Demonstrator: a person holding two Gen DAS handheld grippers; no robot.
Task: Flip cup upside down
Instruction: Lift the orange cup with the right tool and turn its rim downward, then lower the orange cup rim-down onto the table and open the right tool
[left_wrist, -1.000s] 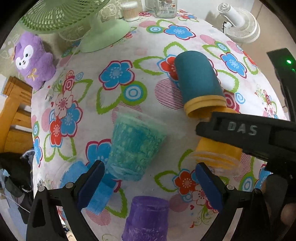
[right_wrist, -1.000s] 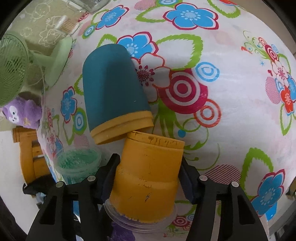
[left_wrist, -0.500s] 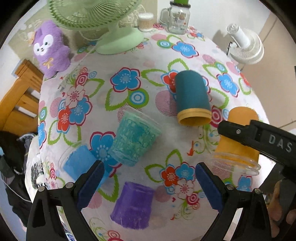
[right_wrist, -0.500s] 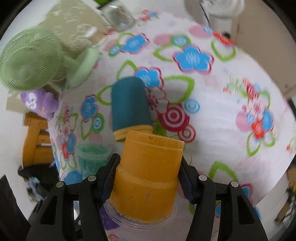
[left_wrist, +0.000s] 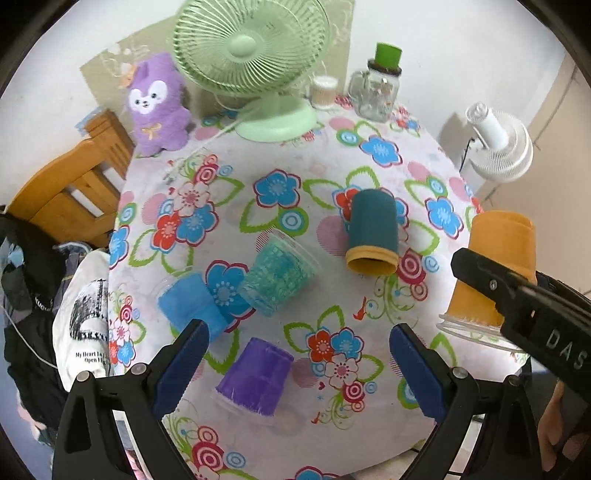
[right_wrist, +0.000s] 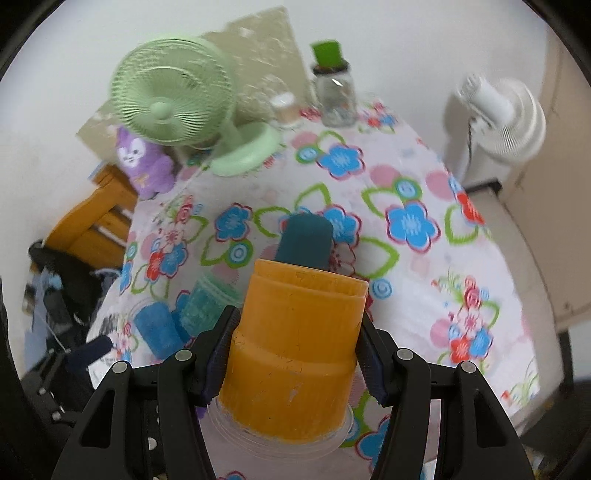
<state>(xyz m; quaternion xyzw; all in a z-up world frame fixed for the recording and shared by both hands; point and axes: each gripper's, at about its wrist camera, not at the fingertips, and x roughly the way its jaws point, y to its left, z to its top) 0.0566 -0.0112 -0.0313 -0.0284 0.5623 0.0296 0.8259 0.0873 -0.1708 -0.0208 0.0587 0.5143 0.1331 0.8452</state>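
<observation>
My right gripper (right_wrist: 295, 354) is shut on an orange cup (right_wrist: 295, 354) with a clear plastic rim. It holds the cup above the table, base pointing away and up. In the left wrist view the orange cup (left_wrist: 495, 266) hangs at the right, above the table edge, with the right gripper's black finger across it. My left gripper (left_wrist: 295, 369) is open and empty, raised above the near table edge. A dark teal cup with a yellow rim (left_wrist: 373, 232) lies on its side. A green cup (left_wrist: 277, 273), a blue cup (left_wrist: 188, 302) and a purple cup (left_wrist: 255, 376) lie nearer me.
The floral tablecloth (left_wrist: 369, 314) covers the table. A green desk fan (left_wrist: 255, 62), a purple plush toy (left_wrist: 159, 103) and a glass jar with a green lid (left_wrist: 380, 88) stand at the back. A white fan (left_wrist: 498, 147) stands beyond the right edge, a wooden chair (left_wrist: 66, 192) at the left.
Both grippers have risen and pulled back from the table. The right gripper lifted the orange cup away from the teal cup, and the view tilted up toward the back wall.
</observation>
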